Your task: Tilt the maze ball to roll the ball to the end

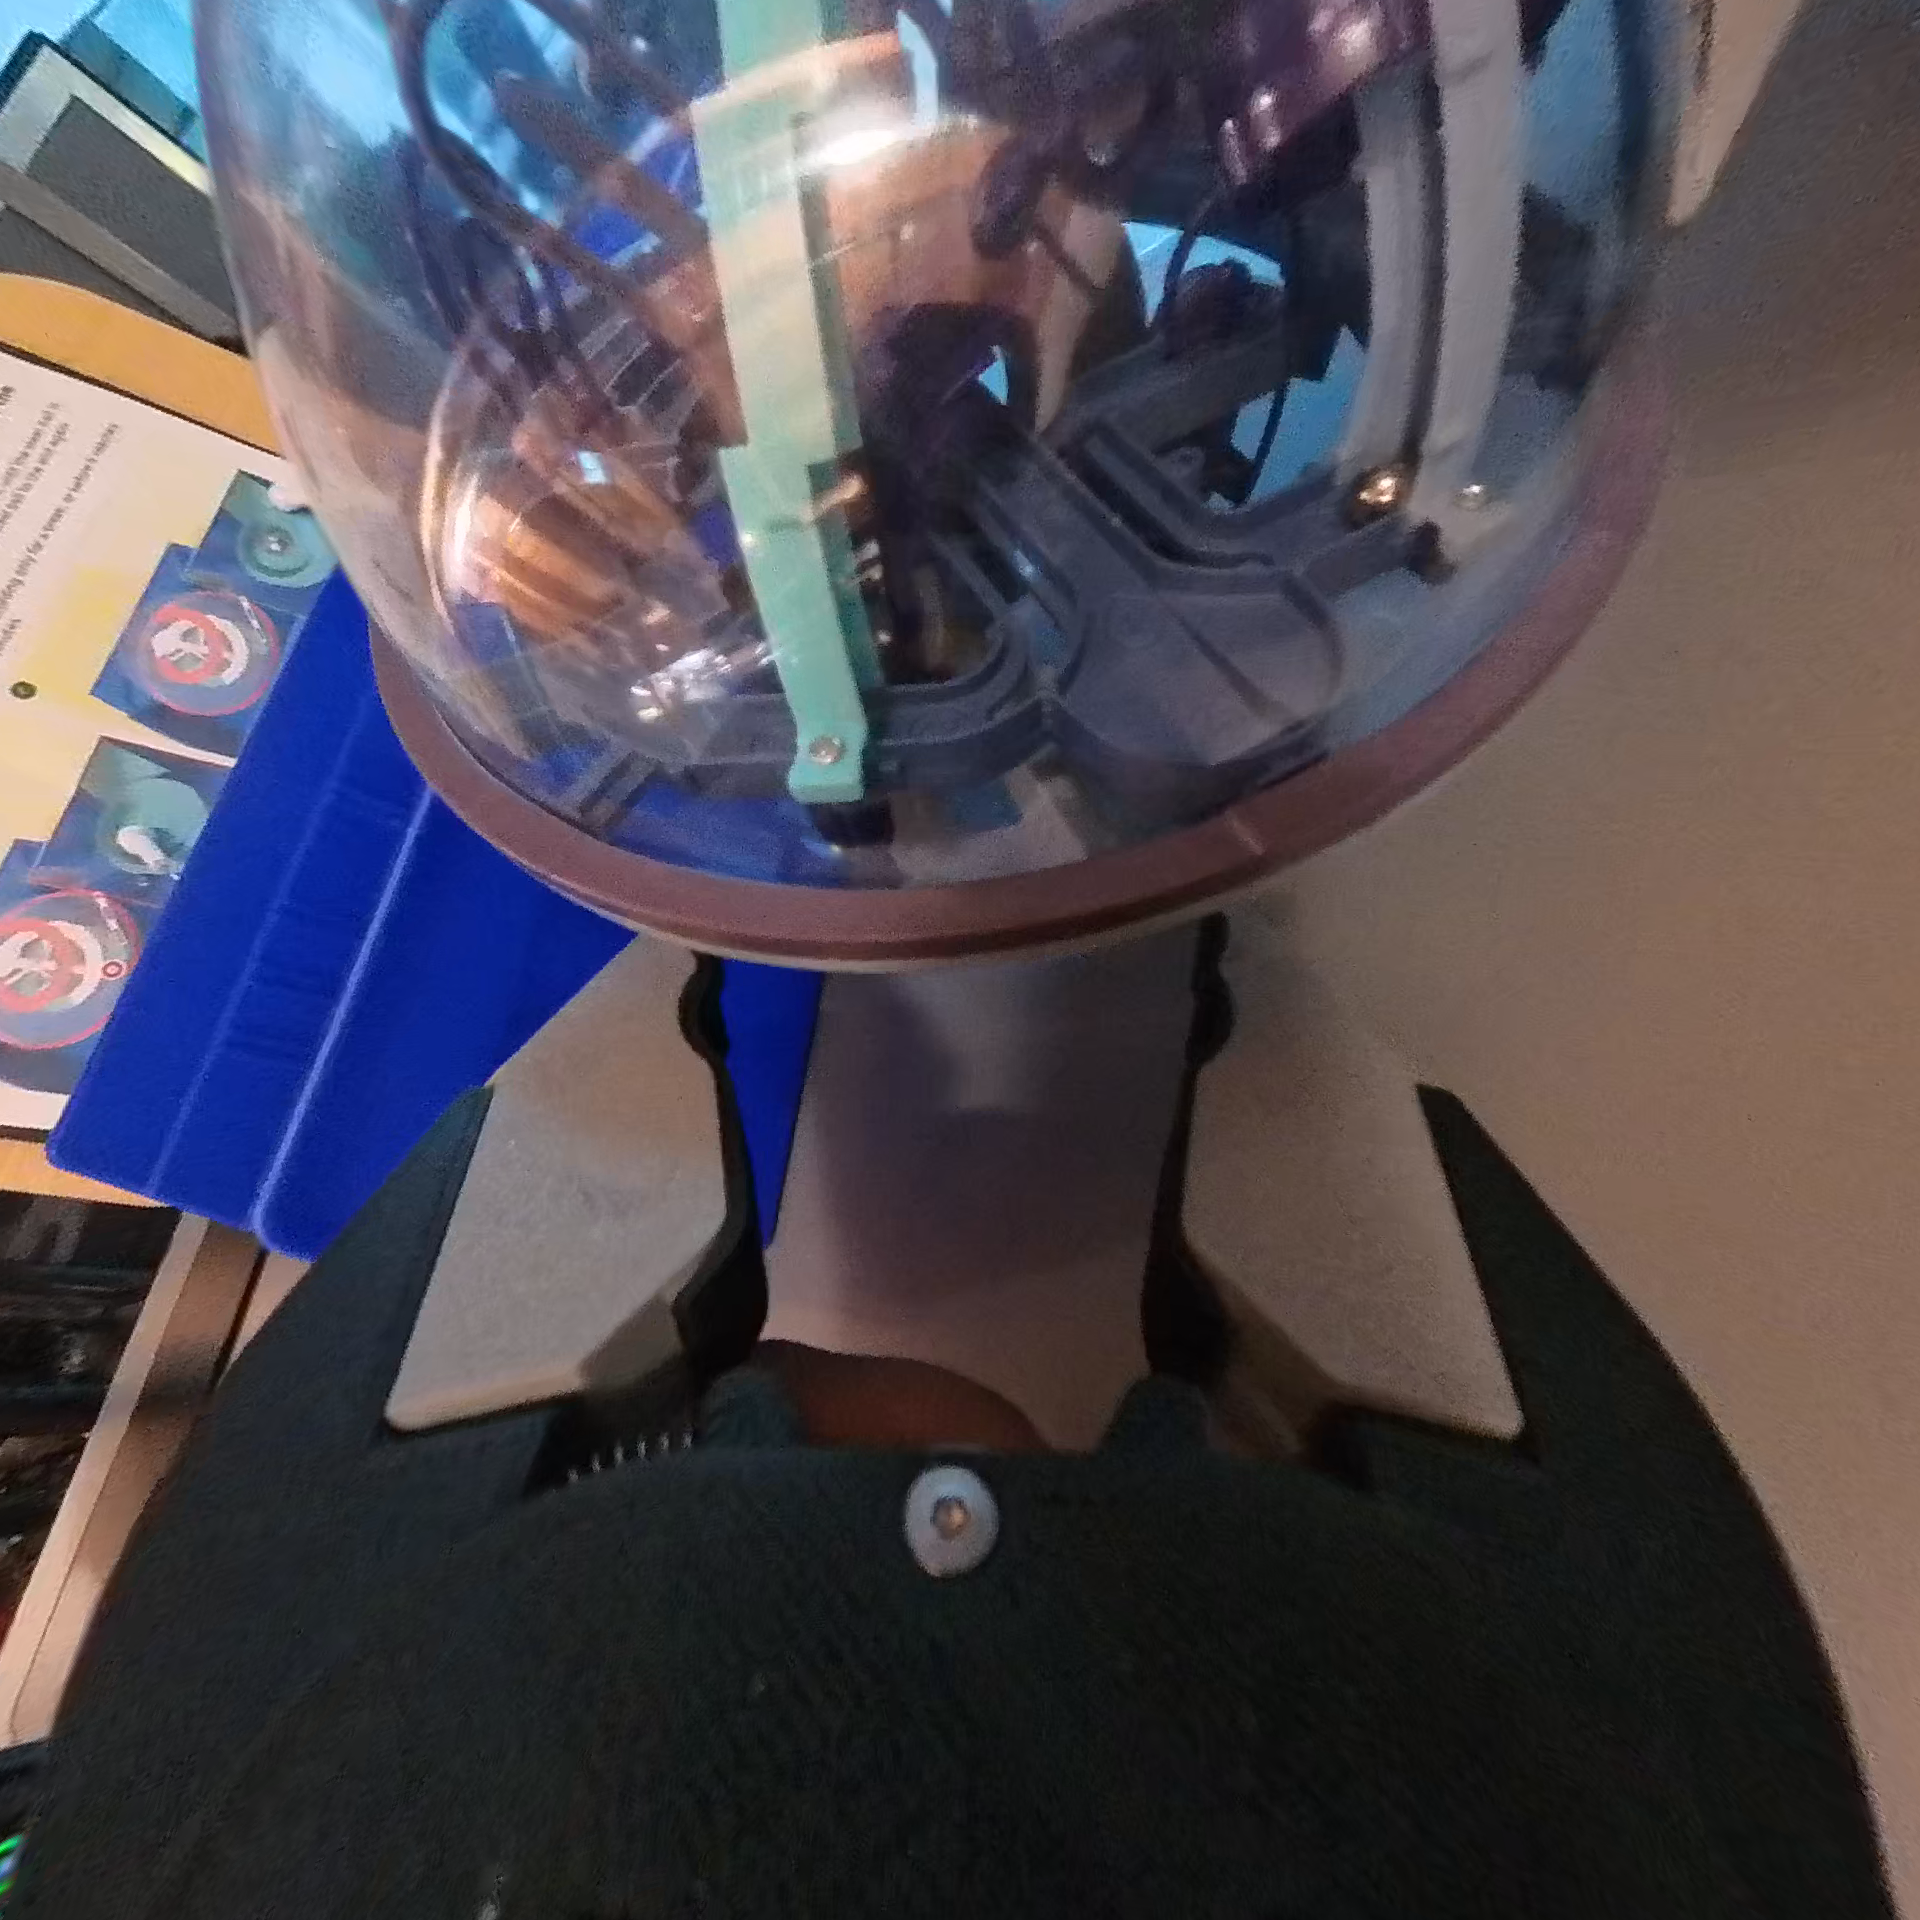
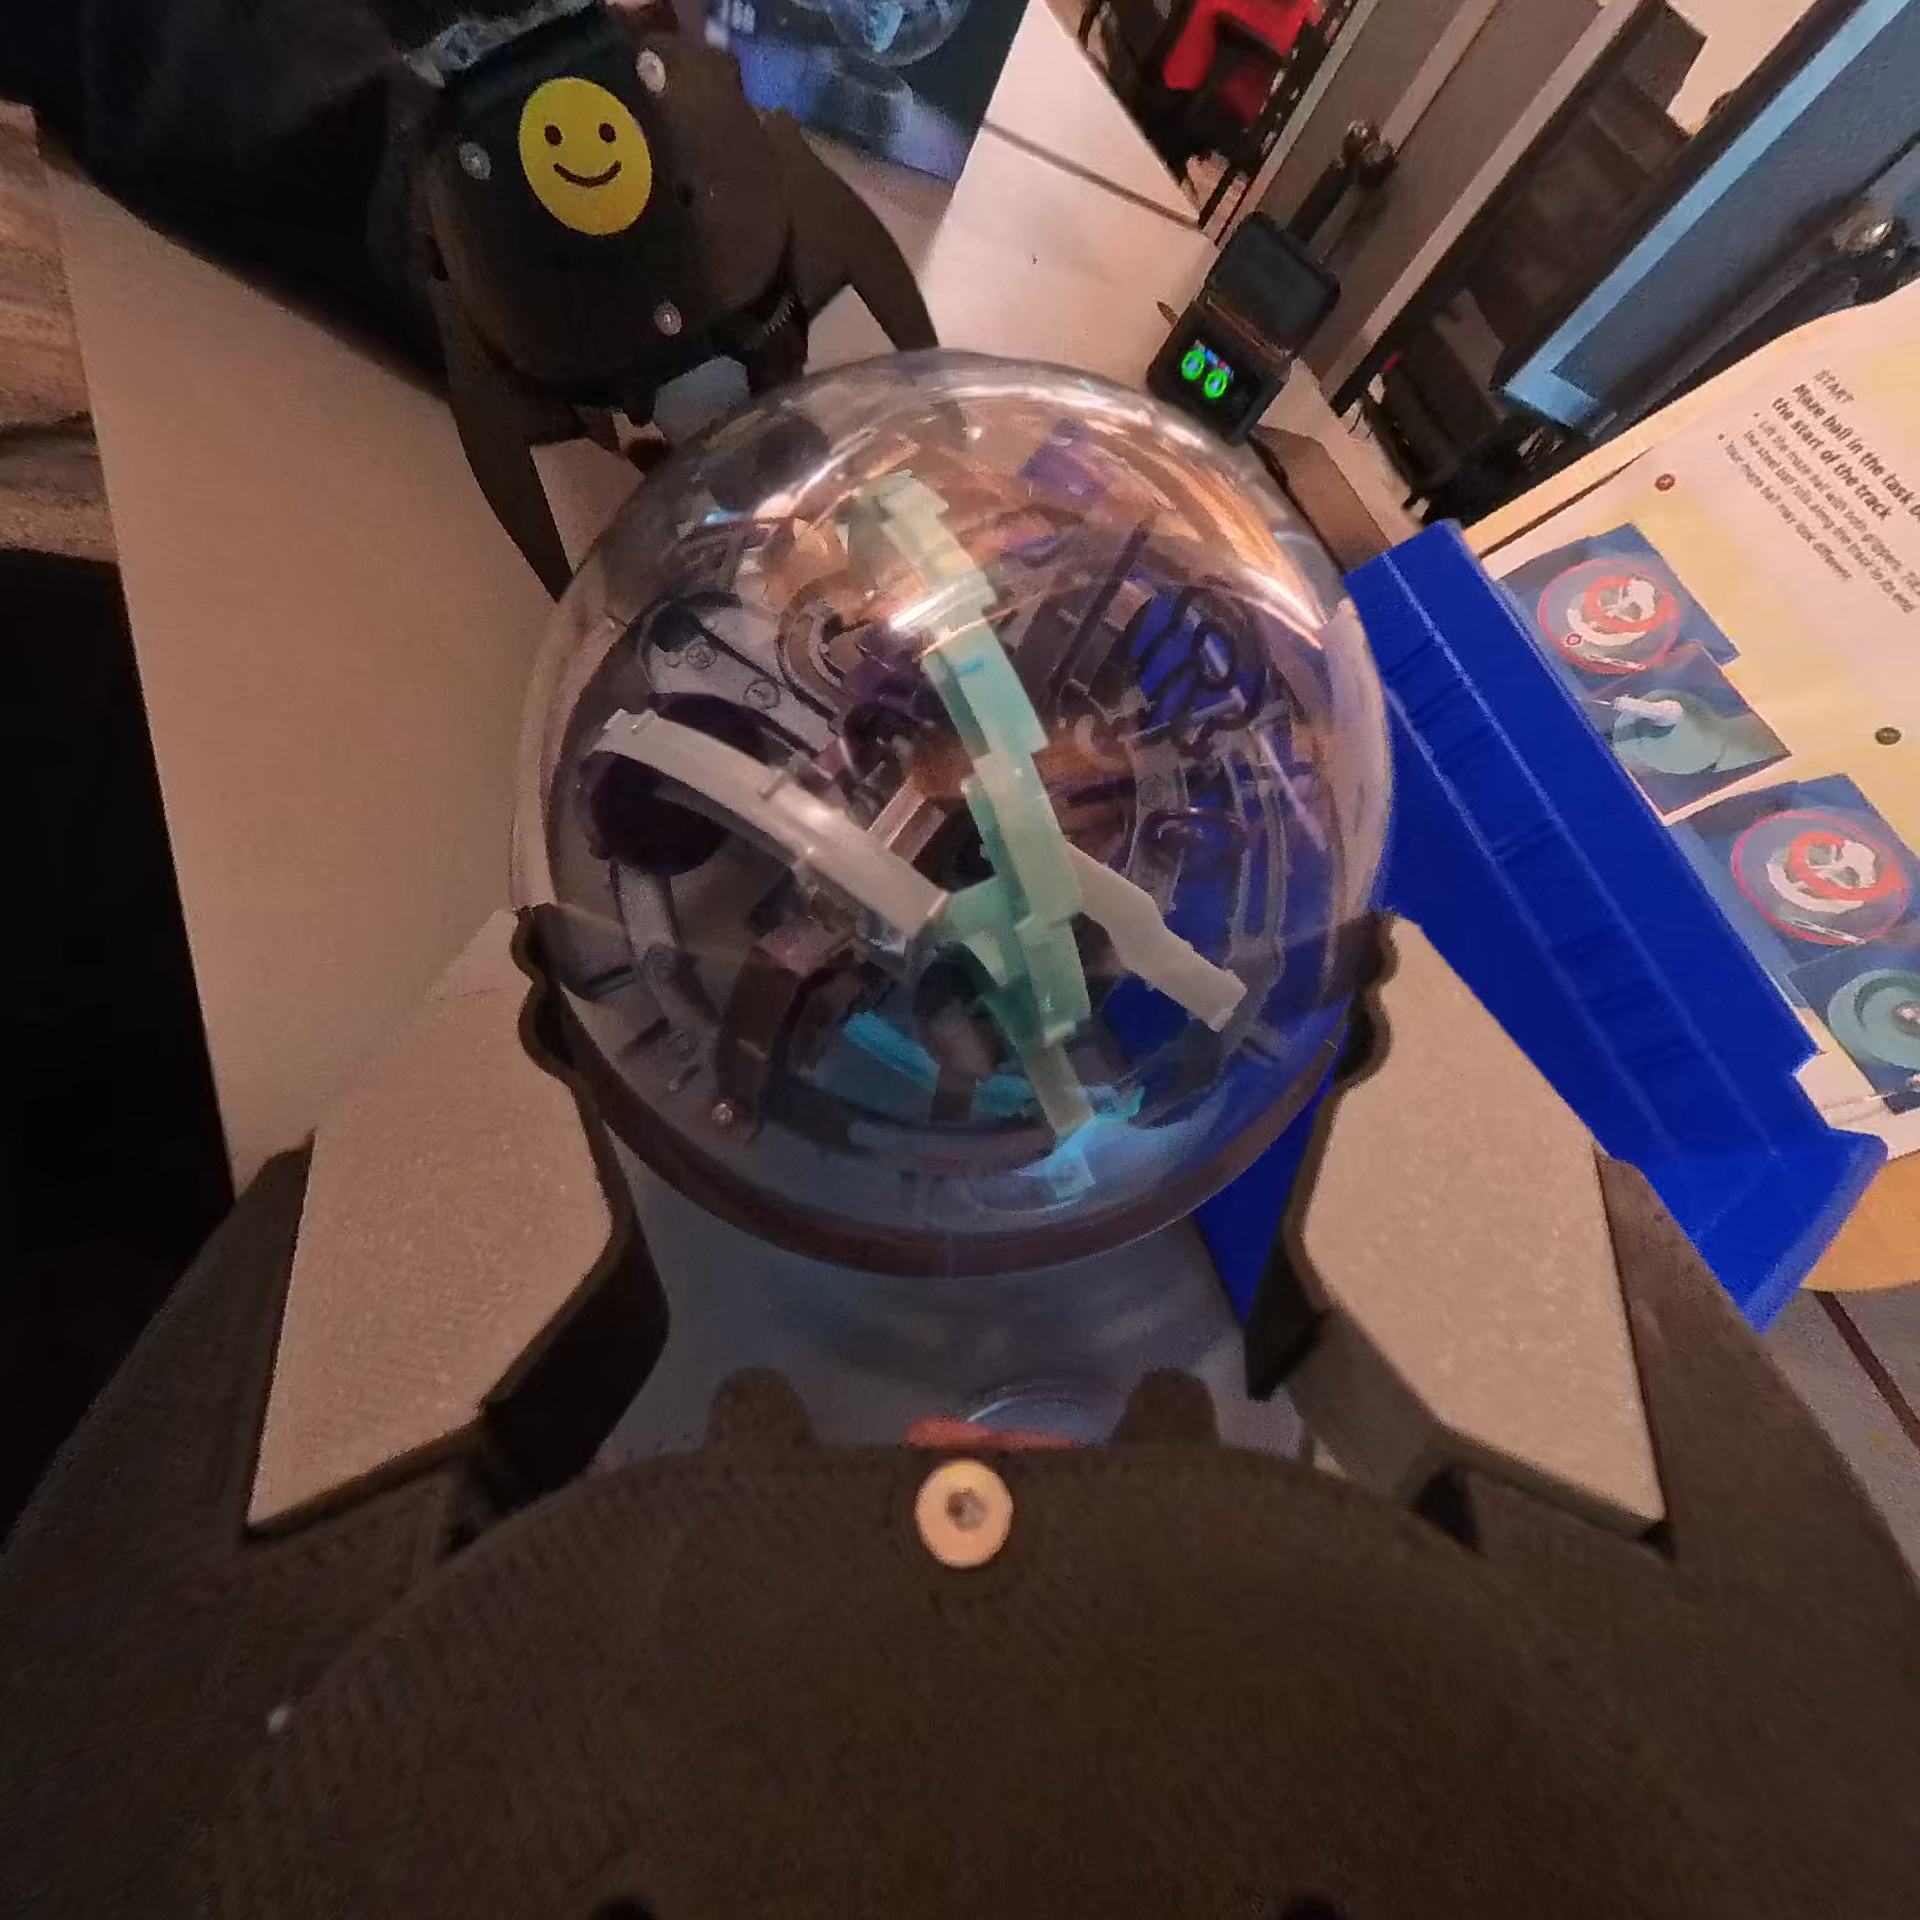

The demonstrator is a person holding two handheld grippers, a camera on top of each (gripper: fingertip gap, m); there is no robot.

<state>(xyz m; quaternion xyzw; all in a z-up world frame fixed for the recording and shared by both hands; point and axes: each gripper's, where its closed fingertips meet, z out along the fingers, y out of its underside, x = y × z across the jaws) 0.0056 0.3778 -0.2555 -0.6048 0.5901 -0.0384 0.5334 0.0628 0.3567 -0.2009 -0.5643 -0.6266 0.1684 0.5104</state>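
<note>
Tabletop [image 2: 312, 665], pale and bare, runs along the left of the maze ball [image 2: 951, 821] in the right wrist view and ends at a straight edge with dark space beyond. The ball, a clear sphere packed with teal, grey and purple tracks, sits between both grippers. The right gripper [image 2: 951, 940] has its two dark fingers spread wide and pressed on the sphere's left and right flanks, so it is clamped on the ball. Opposite it, at the far side, the left gripper [image 2: 623, 416] with a yellow smiley sticker [image 2: 585, 154] meets the sphere; in its own view the left gripper [image 1: 956, 997] has its fingertips tucked under the sphere's dark equator ring [image 1: 935, 925], and whether they press on the ball cannot be told because the curve hides the contact.

On the right, a blue tray [image 2: 1558, 883] stands just beside the ball, leaving little room there. Past it lies a printed instruction sheet [image 2: 1766, 675] on a round wooden board [image 2: 1860, 1247], both cut off by the frame. A small black device [image 2: 1247, 332] with green lights stands at the far right of the table.

The little ball inside the maze cannot be picked out; glare and motion blur smear the tracks. The top of the sphere is cut off in the left wrist view.
</note>
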